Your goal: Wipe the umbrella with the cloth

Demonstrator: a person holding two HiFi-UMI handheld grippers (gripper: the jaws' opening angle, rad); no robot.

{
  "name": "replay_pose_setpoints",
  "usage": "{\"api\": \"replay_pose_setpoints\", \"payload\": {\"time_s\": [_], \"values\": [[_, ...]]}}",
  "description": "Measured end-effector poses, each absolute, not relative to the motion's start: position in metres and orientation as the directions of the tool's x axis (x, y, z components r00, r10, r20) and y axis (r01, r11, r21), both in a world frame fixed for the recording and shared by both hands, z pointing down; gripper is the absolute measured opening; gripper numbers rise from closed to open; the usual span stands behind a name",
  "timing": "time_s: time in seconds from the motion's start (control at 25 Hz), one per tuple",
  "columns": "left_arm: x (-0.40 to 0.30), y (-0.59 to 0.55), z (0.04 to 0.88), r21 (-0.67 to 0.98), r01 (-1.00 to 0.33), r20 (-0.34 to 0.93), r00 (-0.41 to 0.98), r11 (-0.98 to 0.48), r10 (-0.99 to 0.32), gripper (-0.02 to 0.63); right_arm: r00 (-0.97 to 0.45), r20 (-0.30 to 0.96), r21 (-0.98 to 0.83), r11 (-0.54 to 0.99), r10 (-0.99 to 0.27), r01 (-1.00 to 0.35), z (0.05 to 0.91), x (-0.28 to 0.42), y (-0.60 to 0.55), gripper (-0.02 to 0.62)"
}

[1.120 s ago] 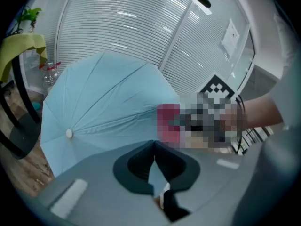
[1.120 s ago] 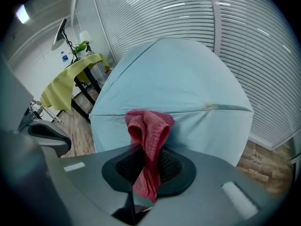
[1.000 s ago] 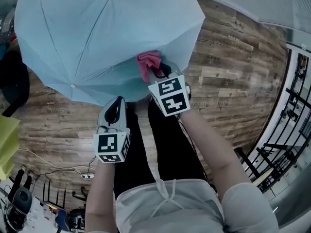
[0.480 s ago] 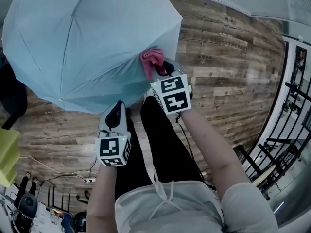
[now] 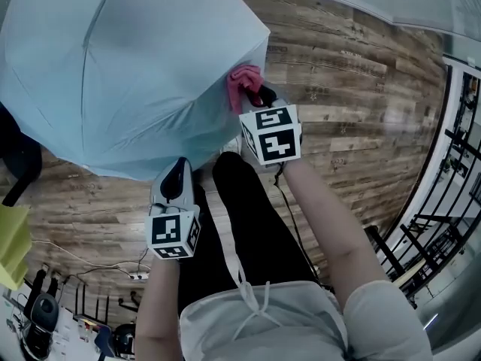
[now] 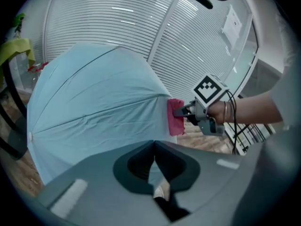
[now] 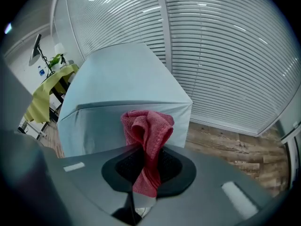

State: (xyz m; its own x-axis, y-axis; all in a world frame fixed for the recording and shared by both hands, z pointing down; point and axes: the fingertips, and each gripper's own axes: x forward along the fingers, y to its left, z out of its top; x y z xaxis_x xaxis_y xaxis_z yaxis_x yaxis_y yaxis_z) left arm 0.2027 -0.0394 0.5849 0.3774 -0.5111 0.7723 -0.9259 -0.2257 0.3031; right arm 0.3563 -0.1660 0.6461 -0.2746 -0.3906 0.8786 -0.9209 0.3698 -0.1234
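An open light-blue umbrella fills the upper left of the head view, its canopy turned toward me. My right gripper is shut on a pink cloth and presses it against the canopy's right edge. In the right gripper view the cloth bunches up out of the right gripper in front of the umbrella. My left gripper hangs shut and holds nothing, below the canopy's near rim. The left gripper view shows the left gripper, the umbrella, the cloth and the right gripper.
The wooden plank floor runs under everything. White blinds stand behind the umbrella. A black railing is at the right. A yellow-green cover hangs at the left. Cables and small devices lie at the lower left. My dark-trousered legs are below.
The right gripper has carried the cloth up and to the right, to the canopy's right edge. The umbrella now sits further left in view. The left gripper has hardly moved.
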Motion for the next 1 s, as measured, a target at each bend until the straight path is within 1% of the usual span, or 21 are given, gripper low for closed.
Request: {"api": "replay_pose_setpoints", "payload": {"time_s": [0.48, 0.84, 1.0], "values": [[0.234, -0.080, 0.589, 0.287, -0.943, 0.759, 0.330, -0.167, -0.561, 0.006, -0.226, 0.899, -0.087, 0.353, -0.376, -0.932, 0.675, 0.416, -0.209, 0.060], [0.256, -0.080, 0.588, 0.309, -0.936, 0.762, 0.350, -0.169, -0.545, 0.006, -0.161, 0.911, -0.036, 0.315, -0.380, -0.948, 0.680, 0.446, -0.210, 0.060], [0.272, -0.067, 0.581, 0.328, -0.921, 0.750, 0.390, -0.211, -0.534, 0.007, -0.129, 0.911, -0.011, 0.289, -0.392, -0.957, 0.668, 0.460, -0.196, 0.060]]}}
